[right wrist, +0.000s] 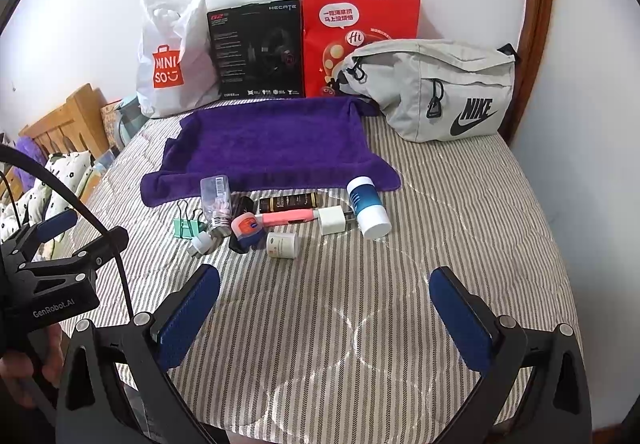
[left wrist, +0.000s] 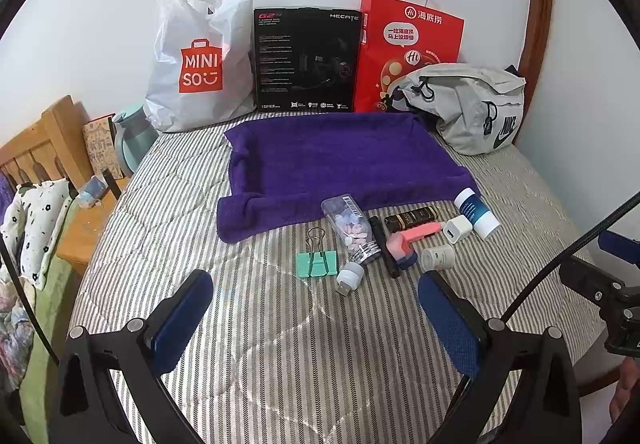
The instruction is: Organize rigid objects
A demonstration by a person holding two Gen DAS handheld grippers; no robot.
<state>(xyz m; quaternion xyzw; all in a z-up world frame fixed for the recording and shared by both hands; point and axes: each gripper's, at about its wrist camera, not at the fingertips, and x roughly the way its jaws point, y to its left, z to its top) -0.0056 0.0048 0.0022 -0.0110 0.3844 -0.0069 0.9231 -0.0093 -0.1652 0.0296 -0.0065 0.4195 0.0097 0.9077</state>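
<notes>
A cluster of small items lies on the striped bed just in front of a purple towel (left wrist: 336,163) (right wrist: 272,143): a green binder clip (left wrist: 317,263) (right wrist: 187,228), a clear bottle of pills (left wrist: 352,228) (right wrist: 217,203), a small USB light (left wrist: 349,276), a pink tool (left wrist: 412,238) (right wrist: 286,218), a dark gold-lettered tube (left wrist: 411,217) (right wrist: 288,202), a white charger cube (left wrist: 457,229) (right wrist: 331,220), a small white jar (left wrist: 437,257) (right wrist: 282,245) and a blue-and-white bottle (left wrist: 477,212) (right wrist: 367,207). My left gripper (left wrist: 316,312) and right gripper (right wrist: 326,308) hover open, short of the cluster, holding nothing.
Along the wall stand a white Miniso bag (left wrist: 200,59), a black headset box (left wrist: 306,61), a red paper bag (left wrist: 408,43) and a grey Nike pouch (right wrist: 436,87). A wooden headboard (left wrist: 44,147) and nightstand clutter lie left. Striped bedding (right wrist: 440,224) spreads to the right.
</notes>
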